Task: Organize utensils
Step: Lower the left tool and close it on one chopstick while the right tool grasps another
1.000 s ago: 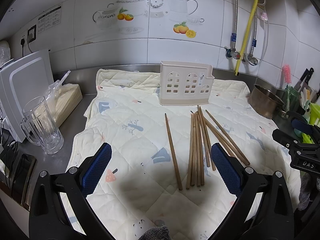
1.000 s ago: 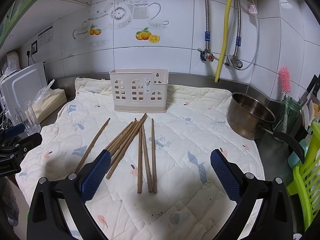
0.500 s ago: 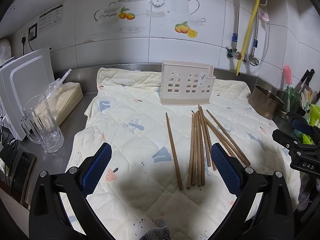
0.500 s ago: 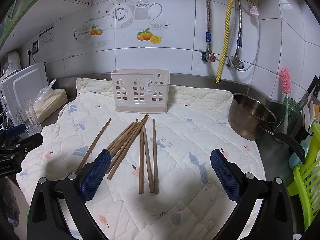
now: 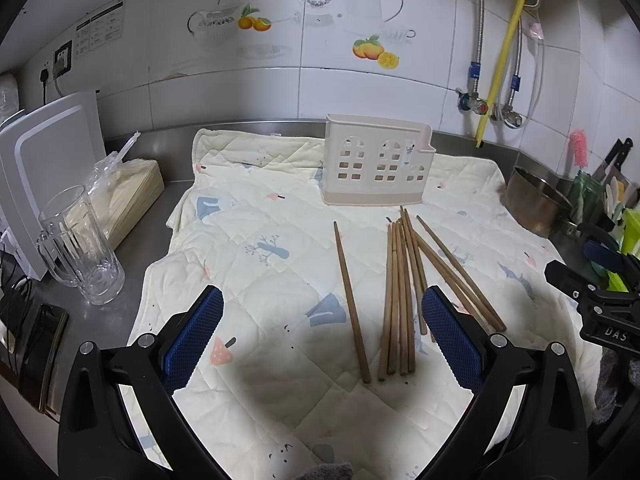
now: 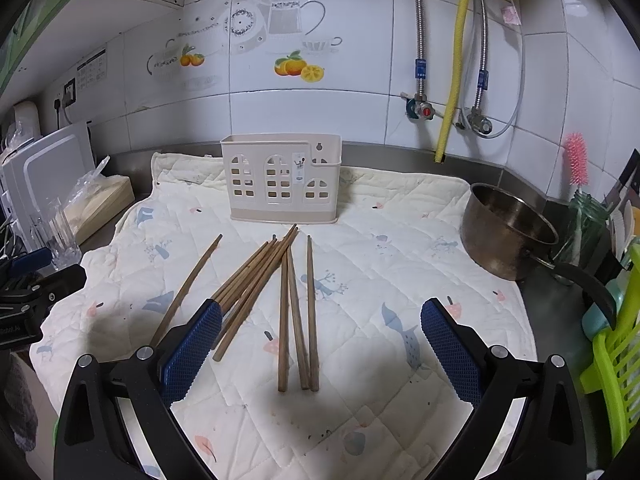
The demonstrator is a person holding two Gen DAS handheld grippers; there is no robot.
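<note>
Both grippers nudged slightly forward; fingers (image 5: 200, 330) spread wide, empty, over chopsticks (image 6: 296, 312).

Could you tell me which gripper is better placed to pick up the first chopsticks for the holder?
Right, probably. The right gripper is open with three chopsticks lying between its fingers. The left gripper frames only the lone chopstick. The holder stands behind.

steel counter (image 5: 160, 184), quilted mat (image 5: 260, 216), glass mug (image 5: 80, 244), pot (image 6: 504, 232)
</note>
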